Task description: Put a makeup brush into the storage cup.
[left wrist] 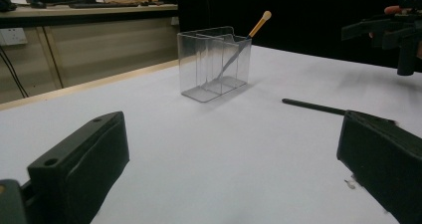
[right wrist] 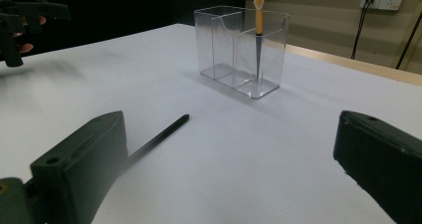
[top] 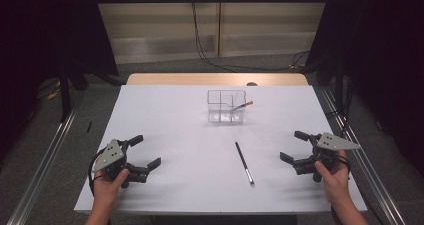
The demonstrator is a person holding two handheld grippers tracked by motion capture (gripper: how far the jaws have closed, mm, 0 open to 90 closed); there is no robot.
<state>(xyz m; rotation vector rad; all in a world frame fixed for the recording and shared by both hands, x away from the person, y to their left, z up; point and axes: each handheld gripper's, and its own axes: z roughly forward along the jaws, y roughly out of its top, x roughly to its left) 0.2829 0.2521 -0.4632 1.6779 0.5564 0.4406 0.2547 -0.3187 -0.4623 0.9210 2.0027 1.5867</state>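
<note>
A white table (top: 165,115) carries the work, with a clear plastic organizer (top: 227,105) set toward its far middle. The organizer is divided into compartments, and one brush (top: 242,105) with a tan tip is already leaned in its right-hand compartment, tip uppermost. The left gripper (top: 145,151) is held low over the near left of the table, jaws spread wide and holding nothing; the right gripper (top: 295,146) is held over the near right in the same condition — wide open, empty. Between them, nearer the right gripper, a black-handled brush (top: 244,163) is laid flat on the table, well apart from the organizer, its pale tip pointed toward the person. In the right gripper view the black-handled brush (right wrist: 160,137) is seen running in just beside the left jaw. The step in hand is judged to be the approach — nothing has yet been grasped. For the next move, the right gripper would need to be lowered over the handle with the jaws set across it, closed, and the brush then lifted and stood in the organizer.
</note>
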